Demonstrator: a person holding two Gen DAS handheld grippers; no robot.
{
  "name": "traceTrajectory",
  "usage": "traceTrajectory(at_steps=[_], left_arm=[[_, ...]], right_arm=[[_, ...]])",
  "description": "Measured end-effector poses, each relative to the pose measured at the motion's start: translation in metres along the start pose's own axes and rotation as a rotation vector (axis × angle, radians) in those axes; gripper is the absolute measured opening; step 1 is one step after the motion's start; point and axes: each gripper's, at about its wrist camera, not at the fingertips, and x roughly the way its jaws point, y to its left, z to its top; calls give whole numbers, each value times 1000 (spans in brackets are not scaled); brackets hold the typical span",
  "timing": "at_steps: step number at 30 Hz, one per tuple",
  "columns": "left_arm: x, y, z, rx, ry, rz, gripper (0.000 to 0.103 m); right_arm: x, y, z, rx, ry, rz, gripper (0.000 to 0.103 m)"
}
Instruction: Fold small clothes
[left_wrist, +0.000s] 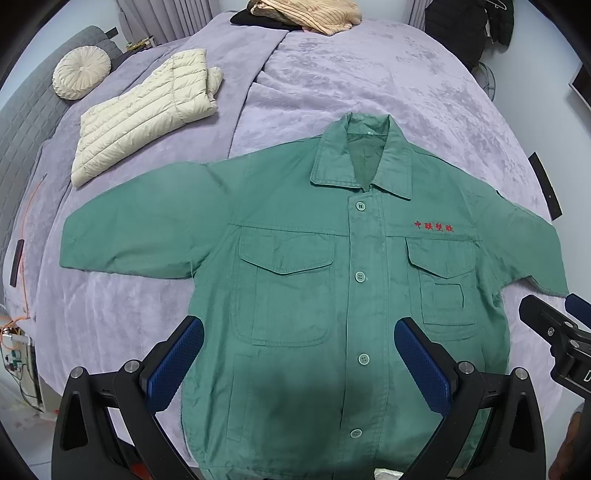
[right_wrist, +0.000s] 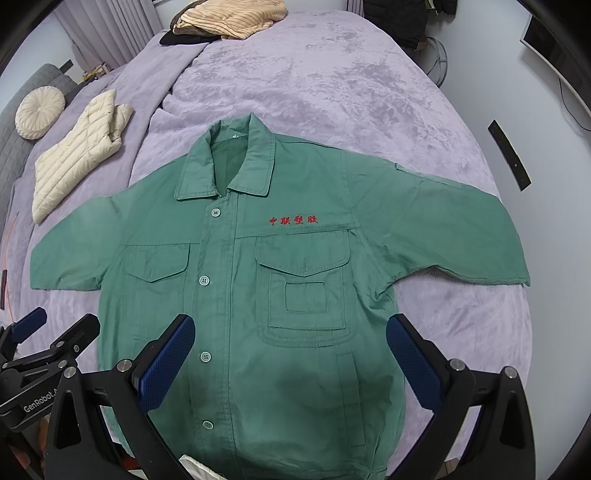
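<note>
A green button-up work shirt with red embroidered characters lies flat and face up on the purple bedspread, sleeves spread to both sides. It also shows in the right wrist view. My left gripper is open and empty, hovering over the shirt's lower front. My right gripper is open and empty, over the lower right front. The right gripper also shows at the right edge of the left wrist view. The left gripper shows at the left edge of the right wrist view.
A folded cream puffer jacket and a round cream cushion lie at the left of the bed. A heap of tan and dark clothes sits at the far end. Cables and electronics are on the floor at the left.
</note>
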Motion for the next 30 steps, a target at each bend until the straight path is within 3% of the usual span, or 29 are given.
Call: traceTrajectory(at_steps=[30], left_arm=[[13,17,-4,-13,31,-1,103]], right_arm=[[11,7,-4,-19,40,-15,103]])
